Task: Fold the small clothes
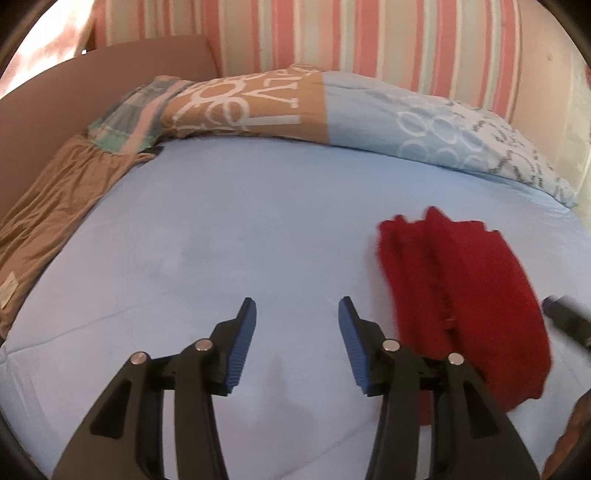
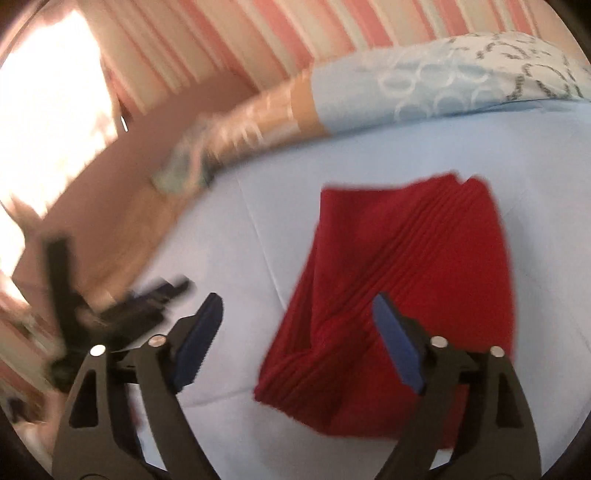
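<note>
A red ribbed knit garment (image 1: 461, 295) lies folded on the light blue bed sheet (image 1: 221, 221). It is to the right of my left gripper (image 1: 297, 310), which hovers open over bare sheet with nothing between its blue pads. In the right wrist view the same red garment (image 2: 406, 266) lies flat below my right gripper (image 2: 298, 302). That gripper stands wide open, its right finger over the cloth and its left finger over the sheet, and the pads press on nothing. The other gripper (image 2: 147, 299) shows blurred at the left.
A long pillow (image 1: 369, 110) in blue and tan with white lettering lies along the far edge of the bed. A brown cloth (image 1: 62, 206) and a plaid cloth (image 1: 129, 122) lie at the left by the brown board (image 1: 92, 81). Behind them is a striped pink wall (image 1: 332, 33).
</note>
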The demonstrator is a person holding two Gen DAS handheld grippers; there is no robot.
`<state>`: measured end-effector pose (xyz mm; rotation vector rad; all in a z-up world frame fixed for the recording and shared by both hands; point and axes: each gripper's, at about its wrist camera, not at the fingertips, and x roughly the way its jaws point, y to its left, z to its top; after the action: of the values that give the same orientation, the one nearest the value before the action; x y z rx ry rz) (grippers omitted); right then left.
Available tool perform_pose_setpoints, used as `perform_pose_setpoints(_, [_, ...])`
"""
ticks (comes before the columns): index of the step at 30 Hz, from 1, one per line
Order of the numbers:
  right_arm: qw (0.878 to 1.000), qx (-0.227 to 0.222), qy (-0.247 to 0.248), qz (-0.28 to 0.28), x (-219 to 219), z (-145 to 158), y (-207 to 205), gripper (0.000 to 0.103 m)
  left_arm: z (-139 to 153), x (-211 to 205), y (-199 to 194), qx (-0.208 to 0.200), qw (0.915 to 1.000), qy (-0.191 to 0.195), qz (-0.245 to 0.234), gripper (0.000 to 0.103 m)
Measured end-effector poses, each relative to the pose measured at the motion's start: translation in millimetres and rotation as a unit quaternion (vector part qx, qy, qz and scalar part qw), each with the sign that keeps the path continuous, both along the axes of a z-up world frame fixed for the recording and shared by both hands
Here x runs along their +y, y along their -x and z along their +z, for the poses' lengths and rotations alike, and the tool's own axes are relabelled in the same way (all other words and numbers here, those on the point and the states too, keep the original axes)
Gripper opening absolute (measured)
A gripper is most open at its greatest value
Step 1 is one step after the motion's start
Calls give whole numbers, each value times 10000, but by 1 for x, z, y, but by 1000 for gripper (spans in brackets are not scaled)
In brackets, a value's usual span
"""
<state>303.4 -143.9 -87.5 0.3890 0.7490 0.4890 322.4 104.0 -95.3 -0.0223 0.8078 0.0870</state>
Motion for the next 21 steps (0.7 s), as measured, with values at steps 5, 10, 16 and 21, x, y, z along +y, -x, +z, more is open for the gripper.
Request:
perform_pose_setpoints(5, [9996, -124, 158, -197, -43, 11, 8, 87, 1, -41, -10, 86, 9992, 230, -314, 47])
perform_pose_setpoints(10, [9993, -40, 141, -353, -78, 3, 22, 87, -7, -84, -28, 189, 9960, 482, -734, 47])
perform_pose_setpoints(16, [9986, -32, 392, -359, -98, -14, 33, 87, -21, -116, -59, 285, 9944, 240, -992, 49])
perform_pose_setpoints(21, [9992, -45, 288, -274, -102, -21, 28, 87, -34, -105, -81, 490, 9969, 214, -578, 52])
